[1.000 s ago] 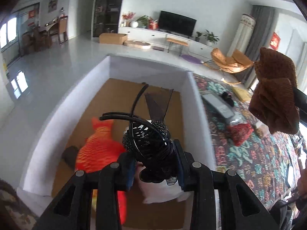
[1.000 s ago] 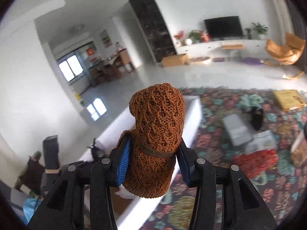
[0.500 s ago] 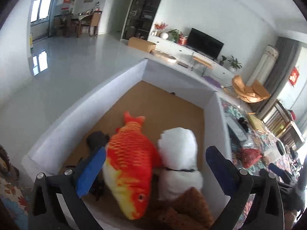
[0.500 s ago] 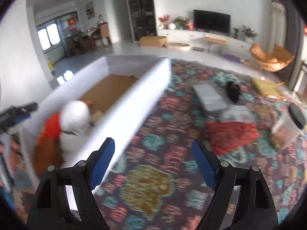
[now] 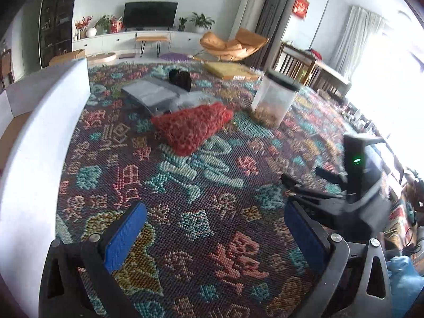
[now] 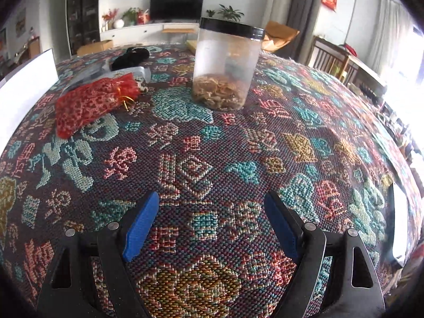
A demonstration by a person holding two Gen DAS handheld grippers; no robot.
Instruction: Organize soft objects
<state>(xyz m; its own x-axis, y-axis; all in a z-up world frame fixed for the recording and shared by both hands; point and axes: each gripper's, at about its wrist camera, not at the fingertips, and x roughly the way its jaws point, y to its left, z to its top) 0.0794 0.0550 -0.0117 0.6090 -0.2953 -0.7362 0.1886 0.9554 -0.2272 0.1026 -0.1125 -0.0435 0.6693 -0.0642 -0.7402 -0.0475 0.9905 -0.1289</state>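
A: Status of both tools?

B: Left gripper (image 5: 214, 234) has its fingers spread wide and carries nothing. Right gripper (image 6: 212, 226) likewise, wide apart, over the patterned cloth (image 6: 185, 164).

A: What soft items are left out?

B: The red mesh pouch (image 5: 192, 127) lies mid-table, right of the white box (image 5: 39, 137) and well apart from both tools. A small black bundle (image 5: 180, 78) sits farther back. The jar (image 6: 225, 63) is rigid.

A: Progress?

B: Box interior not visible. Judging from this, at least the pouch remains.

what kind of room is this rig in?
Most likely a home living room: a TV on a low white cabinet with potted plants, an orange lounge chair, and a patterned woven cloth over the work surface.
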